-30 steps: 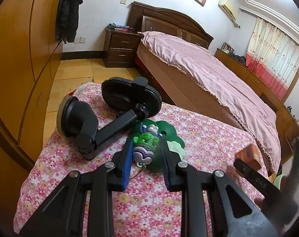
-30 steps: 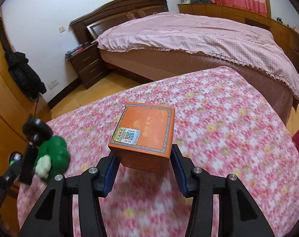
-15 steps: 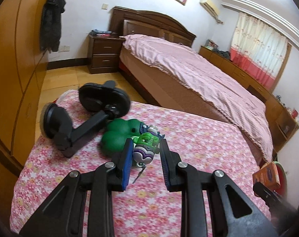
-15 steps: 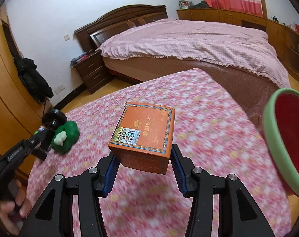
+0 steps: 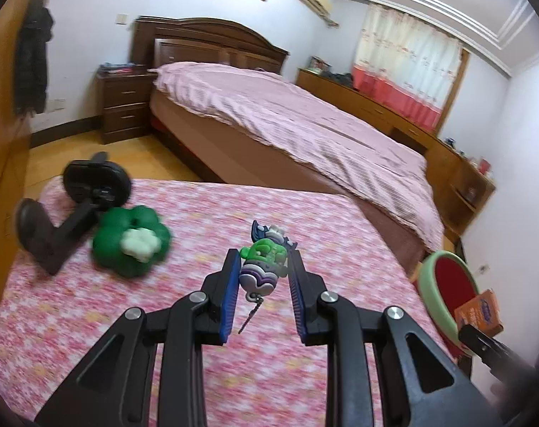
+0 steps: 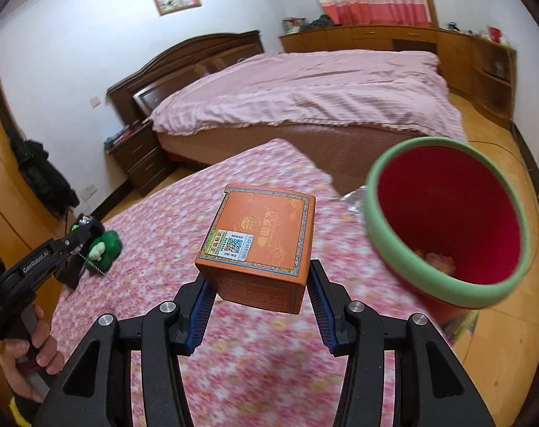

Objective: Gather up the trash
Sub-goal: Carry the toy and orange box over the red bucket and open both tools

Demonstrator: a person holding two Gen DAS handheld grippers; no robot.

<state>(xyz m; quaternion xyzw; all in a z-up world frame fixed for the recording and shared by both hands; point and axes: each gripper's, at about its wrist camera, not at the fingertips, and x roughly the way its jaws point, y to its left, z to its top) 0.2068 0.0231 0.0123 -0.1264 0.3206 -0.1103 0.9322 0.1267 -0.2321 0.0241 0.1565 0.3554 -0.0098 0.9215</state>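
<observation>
- The right gripper (image 6: pixel 255 284), bottom centre of its own view, clamps a square orange cardboard box with a QR sticker (image 6: pixel 260 245) between its blue pads, lifted clear of the pink floral tablecloth (image 6: pixel 169 220).
- The round bin with a green rim and red inside (image 6: pixel 443 227) fills the right of that frame, just beside the box; something pale lies at its bottom, too blurred to name.
- The left gripper (image 5: pixel 264 277), lower centre of its view, is closed on a small green-and-purple rubber keychain figure (image 5: pixel 264 261), its bead chain dangling below.
- In that view the bin (image 5: pixel 433 295) sits at the right edge, well apart from the figure.
- A green plush toy with a white patch (image 5: pixel 130 245) and a black phone mount with a suction base (image 5: pixel 73 213) remain on the cloth at left.
- Judgement: two items are picked up but neither is dropped in yet; the box looks nearest to release, and whether the items left on the cloth count as trash is unclear.
</observation>
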